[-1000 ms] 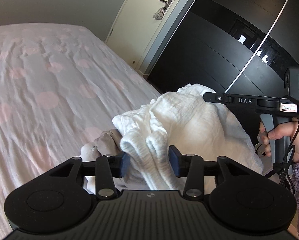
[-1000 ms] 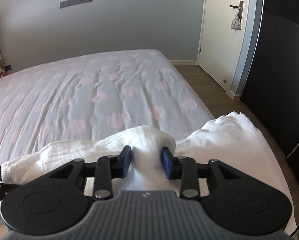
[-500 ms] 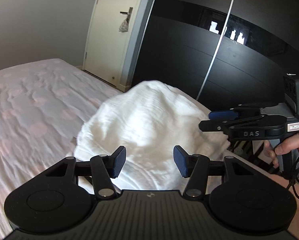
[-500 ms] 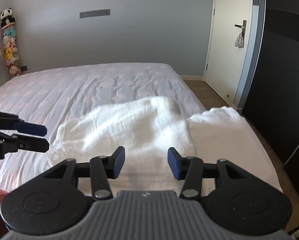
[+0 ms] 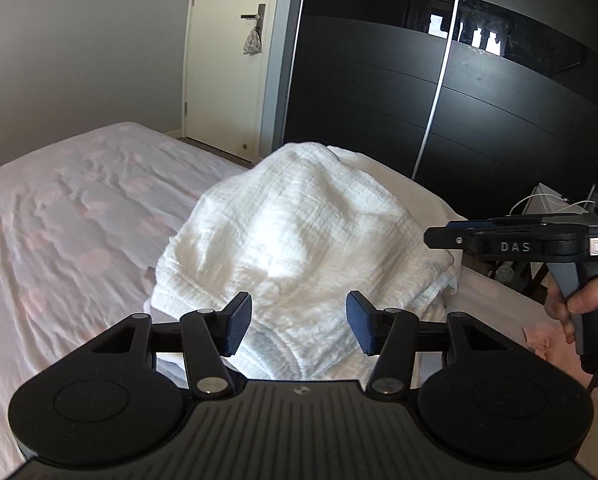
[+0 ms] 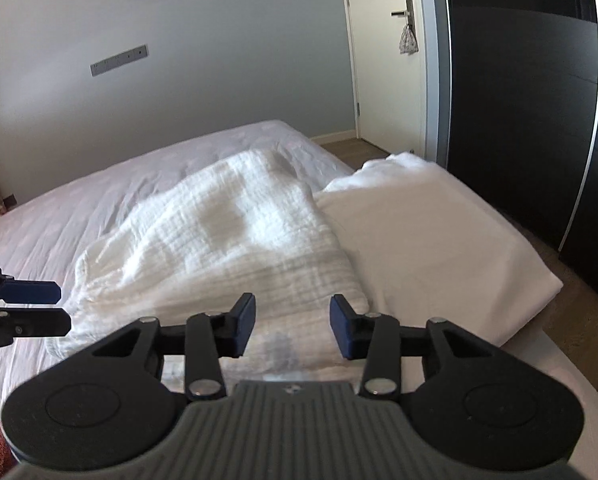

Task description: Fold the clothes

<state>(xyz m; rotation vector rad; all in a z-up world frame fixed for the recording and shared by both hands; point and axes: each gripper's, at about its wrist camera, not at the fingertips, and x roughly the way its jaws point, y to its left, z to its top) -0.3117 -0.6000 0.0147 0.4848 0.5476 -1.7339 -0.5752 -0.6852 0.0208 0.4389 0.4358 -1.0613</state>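
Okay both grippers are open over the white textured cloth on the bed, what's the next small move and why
Probably lower the left gripper to pinch the near hem of the white crinkled muslin cloth. Both it and the right gripper are open and empty, and the cloth lies in a rumpled mound on the pink-dotted bedsheet, beside a smooth white folded piece, so it seems to need flattening.

The bed (image 6: 99, 216) has lots of open room on its left part. The white cloth (image 6: 227, 240) heaps in the middle, touching the pillow (image 6: 427, 232) (beside the black wardrobe (image 5: 379, 120)).
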